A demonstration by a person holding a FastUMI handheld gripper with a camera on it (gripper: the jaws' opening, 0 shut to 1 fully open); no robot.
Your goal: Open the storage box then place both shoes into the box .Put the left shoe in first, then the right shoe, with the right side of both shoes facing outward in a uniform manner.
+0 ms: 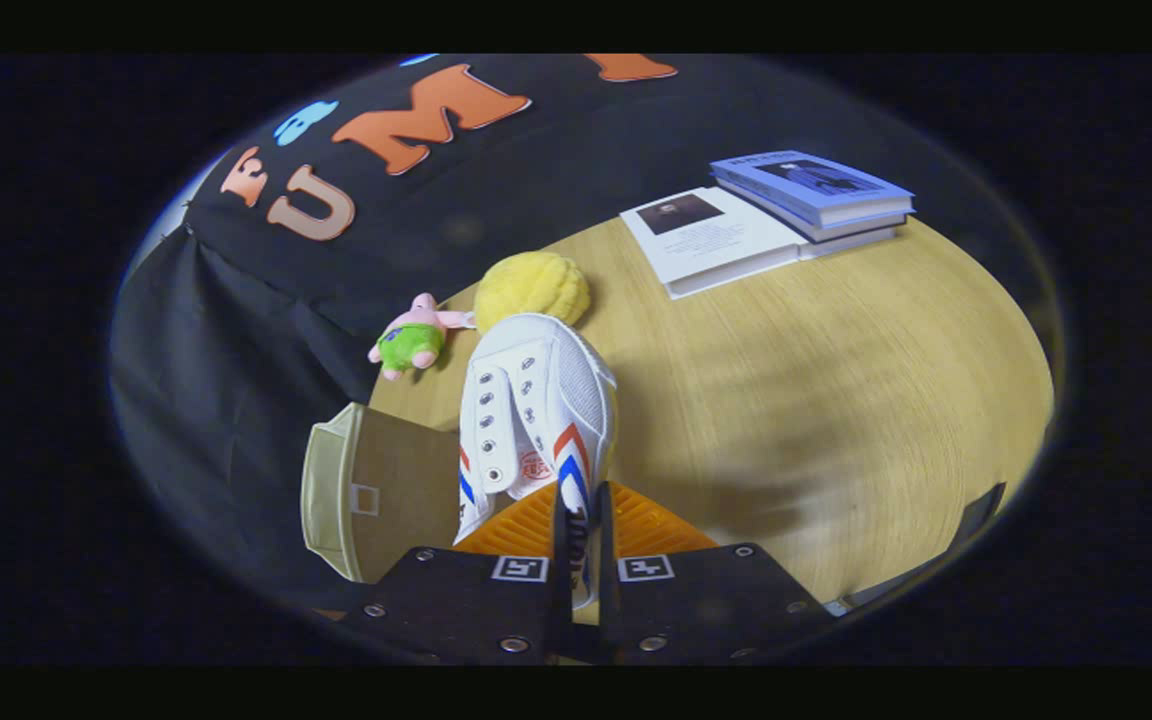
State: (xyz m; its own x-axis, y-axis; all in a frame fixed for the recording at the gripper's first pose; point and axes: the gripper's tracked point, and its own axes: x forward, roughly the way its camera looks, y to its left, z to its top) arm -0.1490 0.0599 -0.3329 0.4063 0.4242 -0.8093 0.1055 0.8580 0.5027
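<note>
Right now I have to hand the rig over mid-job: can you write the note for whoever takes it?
Gripper: shut on the white canvas shoe with red and blue stripes, pinching its side wall; the shoe hangs toe-forward above the wooden table.
Beige storage box: just left of the fingers, apparently open.
Orange ribbed surface under the shoe; I cannot tell what it is.
Done: box apparently opened, one shoe picked up.
Left: set this shoe in, right side outward, then the other shoe. Which shoe this is, I cannot tell.
</note>
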